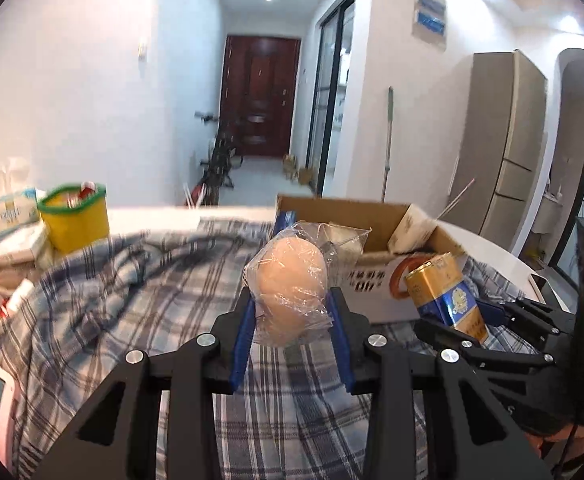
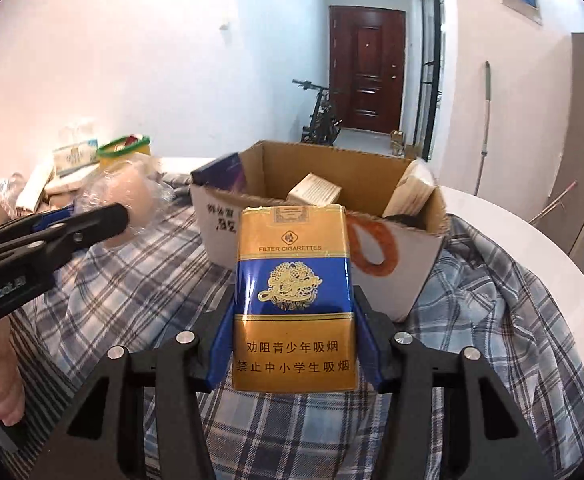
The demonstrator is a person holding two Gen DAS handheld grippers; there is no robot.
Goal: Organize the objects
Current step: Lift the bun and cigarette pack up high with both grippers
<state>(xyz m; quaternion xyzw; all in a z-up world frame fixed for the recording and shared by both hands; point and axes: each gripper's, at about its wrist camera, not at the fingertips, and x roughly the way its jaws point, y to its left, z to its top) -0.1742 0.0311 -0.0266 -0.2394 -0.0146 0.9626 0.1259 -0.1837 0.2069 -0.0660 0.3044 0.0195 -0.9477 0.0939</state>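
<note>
We see the left gripper (image 1: 292, 312) clenched on a pale round item wrapped in clear plastic (image 1: 290, 284), its 2 blue-padded fingers (image 1: 241, 340) pressing the wrap from either side and holding it clear above the plaid cloth (image 1: 132, 280) that covers the white surface (image 1: 488, 244). The right gripper (image 2: 294, 344) grips a gold and blue cigarette pack (image 2: 292, 296) upright between its fingers (image 2: 221, 344), also lifted off the cloth. Just beyond both sits an open cardboard box (image 2: 396, 276) with small cartons (image 2: 314, 190) inside. Farther left, a yellow container with a green rim (image 1: 74, 216) stands beside a tissue pack (image 1: 10, 212). A hand (image 2: 2, 384) grasps the left gripper's handle.
</note>
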